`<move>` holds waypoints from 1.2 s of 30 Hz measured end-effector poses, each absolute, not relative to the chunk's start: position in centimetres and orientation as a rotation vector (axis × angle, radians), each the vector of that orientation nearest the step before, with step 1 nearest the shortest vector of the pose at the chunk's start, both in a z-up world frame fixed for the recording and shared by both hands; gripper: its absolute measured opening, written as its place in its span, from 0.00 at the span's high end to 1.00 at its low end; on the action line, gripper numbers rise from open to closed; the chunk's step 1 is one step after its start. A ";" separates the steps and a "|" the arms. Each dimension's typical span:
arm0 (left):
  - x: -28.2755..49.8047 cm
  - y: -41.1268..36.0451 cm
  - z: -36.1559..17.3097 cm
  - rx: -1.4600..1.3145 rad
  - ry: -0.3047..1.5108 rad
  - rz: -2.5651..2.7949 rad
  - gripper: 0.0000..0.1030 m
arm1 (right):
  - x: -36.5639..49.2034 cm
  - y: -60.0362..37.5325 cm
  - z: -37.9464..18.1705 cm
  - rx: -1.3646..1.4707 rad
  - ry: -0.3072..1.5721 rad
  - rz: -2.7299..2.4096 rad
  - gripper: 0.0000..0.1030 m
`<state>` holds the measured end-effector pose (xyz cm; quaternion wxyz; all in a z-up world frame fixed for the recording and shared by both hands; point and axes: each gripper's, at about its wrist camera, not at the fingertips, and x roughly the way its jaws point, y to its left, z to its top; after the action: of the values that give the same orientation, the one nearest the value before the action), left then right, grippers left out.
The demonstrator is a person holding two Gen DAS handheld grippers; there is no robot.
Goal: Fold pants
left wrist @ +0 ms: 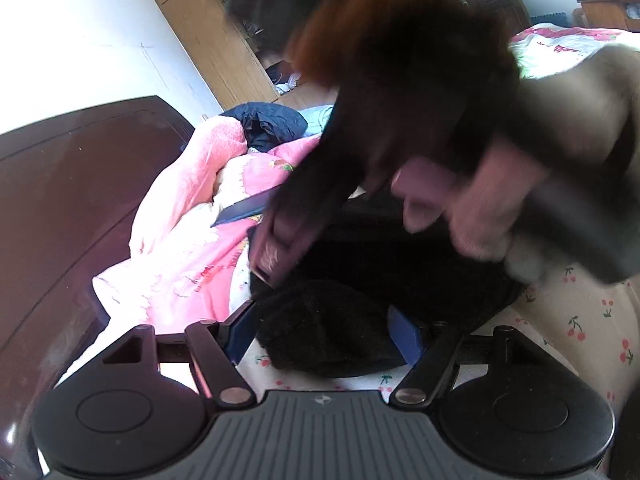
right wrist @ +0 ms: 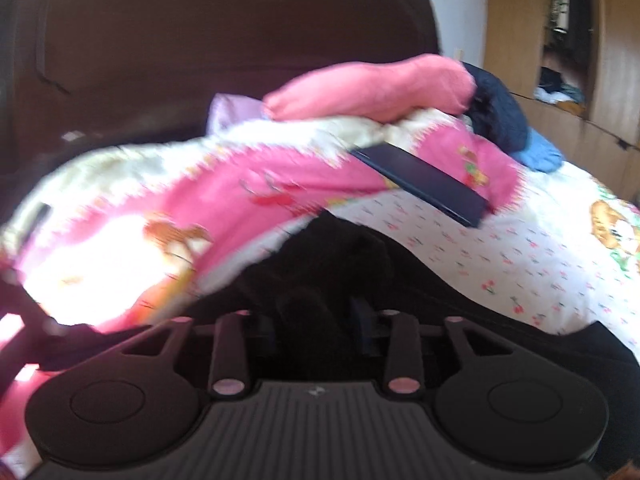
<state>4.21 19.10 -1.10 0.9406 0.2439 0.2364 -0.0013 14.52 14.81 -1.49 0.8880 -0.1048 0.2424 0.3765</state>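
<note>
Our soft black fleece pants (left wrist: 360,280) lay bunched low in the frame, only partly folded. Left claw (left wrist: 326,332) stood apart around them; right claw (right wrist: 320,320) looked apart too.

Bedroom around me was daylit; white wall (left wrist: 80,32) sat behind a dark brown headboard (right wrist: 224,36); light wooden wardrobe (left wrist: 208,36) stood past the bed; cherry-print sheet (right wrist: 500,256) covered the mattress; pink quilt (right wrist: 224,196) lay heaped against the headboard.
</note>
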 end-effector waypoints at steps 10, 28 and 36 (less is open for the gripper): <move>4.7 17.9 2.2 0.515 0.376 0.025 0.19 | 15.7 3.6 -0.1 -0.105 0.571 0.561 0.56; 15.5 17.7 -4.8 0.443 0.622 -0.001 0.16 | 16.0 -16.3 -3.5 0.158 0.696 0.175 0.51; 12.8 12.7 -0.9 0.516 0.502 0.007 0.16 | 16.8 -19.9 -7.1 0.429 0.791 0.356 0.55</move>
<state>12.80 12.68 -0.94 0.9359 0.2524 0.2456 0.0035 16.81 -19.92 -7.09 0.8853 0.2062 0.3802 0.1711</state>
